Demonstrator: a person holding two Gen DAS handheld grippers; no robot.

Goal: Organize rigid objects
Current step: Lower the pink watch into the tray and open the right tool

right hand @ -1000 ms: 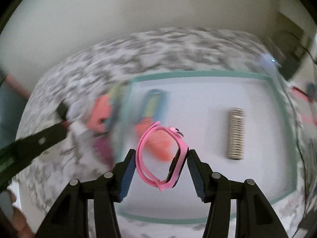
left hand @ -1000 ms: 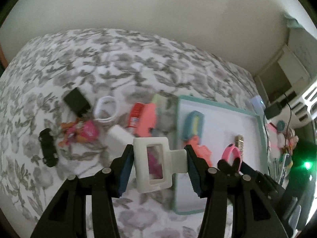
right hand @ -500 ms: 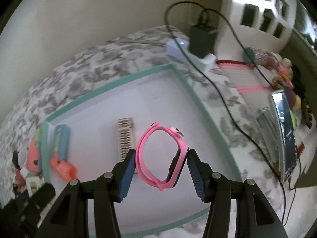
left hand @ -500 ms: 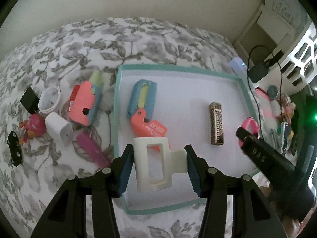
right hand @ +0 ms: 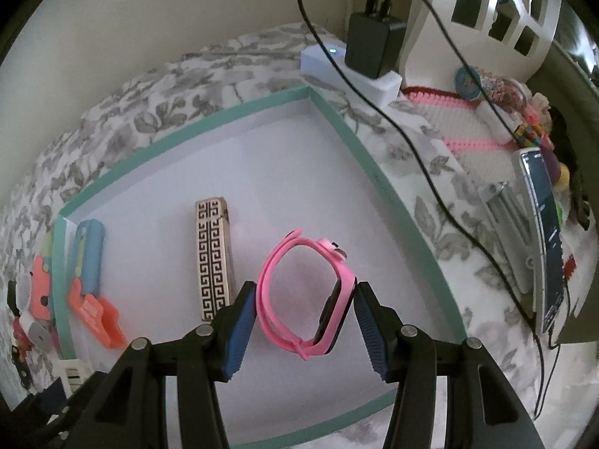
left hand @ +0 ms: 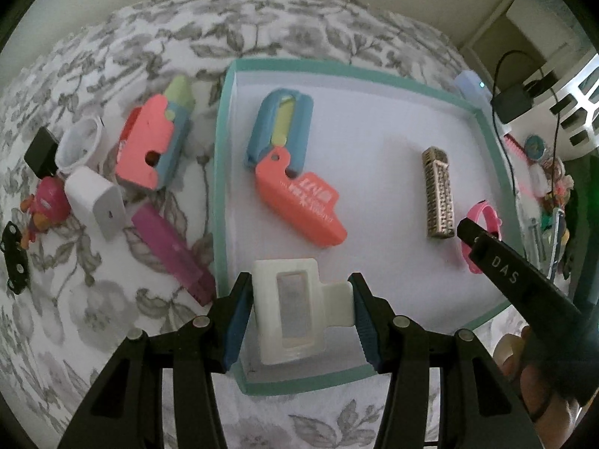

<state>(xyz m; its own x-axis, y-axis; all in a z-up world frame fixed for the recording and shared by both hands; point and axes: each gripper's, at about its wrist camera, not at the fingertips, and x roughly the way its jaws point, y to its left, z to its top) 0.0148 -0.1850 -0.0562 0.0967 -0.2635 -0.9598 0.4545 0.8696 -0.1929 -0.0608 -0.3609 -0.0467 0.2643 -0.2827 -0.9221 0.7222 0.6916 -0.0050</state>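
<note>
A white rectangular clip [left hand: 295, 310] with a window through it hangs over the near left corner of the teal-rimmed tray [left hand: 221, 194]. A pink watch [right hand: 310, 299] (strap looped, dark face sideways) hangs over the tray's near right part, beside a patterned bar [right hand: 213, 258].

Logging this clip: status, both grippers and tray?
Left gripper shut on white clip. Right gripper shut on pink watch. Both over tray. Nothing in the way.

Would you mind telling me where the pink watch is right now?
The pink watch is clamped in the right gripper over the tray, just right of the patterned bar.
</note>
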